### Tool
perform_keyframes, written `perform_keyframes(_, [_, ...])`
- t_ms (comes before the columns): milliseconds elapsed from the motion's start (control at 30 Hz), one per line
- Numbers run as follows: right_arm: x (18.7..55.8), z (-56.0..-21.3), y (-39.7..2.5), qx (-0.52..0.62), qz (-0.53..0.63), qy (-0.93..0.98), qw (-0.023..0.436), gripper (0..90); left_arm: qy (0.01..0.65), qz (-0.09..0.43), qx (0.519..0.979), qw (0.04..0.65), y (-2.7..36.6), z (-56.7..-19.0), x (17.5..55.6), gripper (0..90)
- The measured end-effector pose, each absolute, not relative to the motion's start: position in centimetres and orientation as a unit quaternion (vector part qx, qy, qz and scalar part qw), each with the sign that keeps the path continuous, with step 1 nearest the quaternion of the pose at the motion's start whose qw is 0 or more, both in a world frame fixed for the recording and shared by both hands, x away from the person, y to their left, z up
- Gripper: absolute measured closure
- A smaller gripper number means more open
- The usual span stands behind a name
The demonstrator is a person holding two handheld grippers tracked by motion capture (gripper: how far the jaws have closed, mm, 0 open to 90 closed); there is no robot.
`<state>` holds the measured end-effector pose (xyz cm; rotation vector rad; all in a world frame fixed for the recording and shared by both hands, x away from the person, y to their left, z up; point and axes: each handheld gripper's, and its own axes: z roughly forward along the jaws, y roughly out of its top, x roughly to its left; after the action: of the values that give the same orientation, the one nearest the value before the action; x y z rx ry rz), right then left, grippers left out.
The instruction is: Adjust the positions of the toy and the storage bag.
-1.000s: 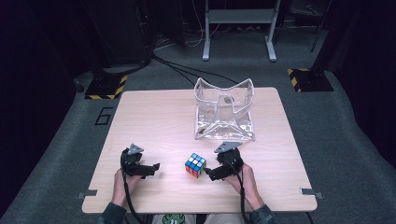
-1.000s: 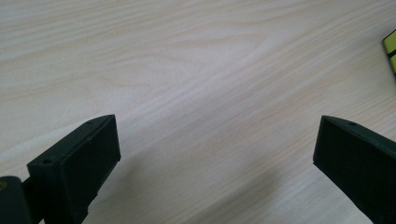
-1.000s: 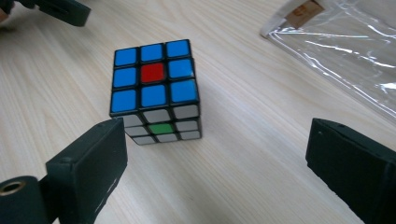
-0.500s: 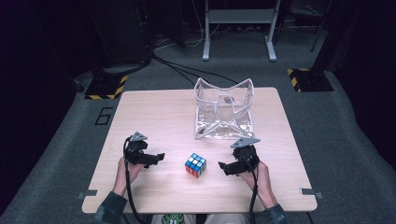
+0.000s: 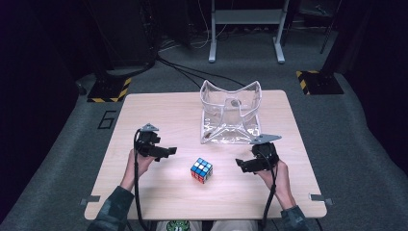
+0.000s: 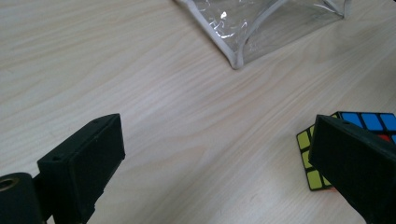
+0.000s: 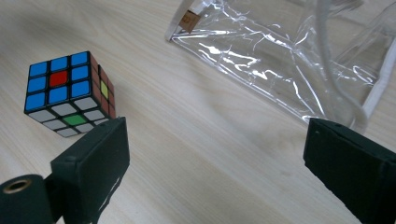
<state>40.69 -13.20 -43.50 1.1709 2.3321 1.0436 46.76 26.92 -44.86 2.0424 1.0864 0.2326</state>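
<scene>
A scrambled colour cube rests on the wooden table, near the front and between my two grippers. My left gripper is to its left, held off the cube with jaws open and nothing between them. In the left gripper view the cube peeks out from behind the right jaw. My right gripper is to the cube's right, also open and not holding anything. In the right gripper view the cube lies ahead at the left, outside the jaws.
A clear plastic pouch with white edging stands open at the table's back centre; its corner and side show close to both grippers. A person's hands hold the grippers from the front edge. Dark floor and cables surround the table.
My right gripper has drawn back to the right, away from the cube. My left gripper has shifted a little farther from the person. The cube has stayed put.
</scene>
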Motion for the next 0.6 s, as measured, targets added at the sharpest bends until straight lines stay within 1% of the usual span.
perform_keyframes(367, [42.4, -41.3, -14.4, 0.418, 0.364, 0.813, 0.178, 6.8, 0.411, 0.086, 0.814, 0.402, 25.2, -43.4, 48.5, 3.9])
perform_keyframes(600, [43.4, -39.8, -14.9, 0.423, 0.365, 0.809, 0.184, 7.4, 0.409, 0.083, 0.81, 0.411, 24.2, -41.6, 50.2, 3.9])
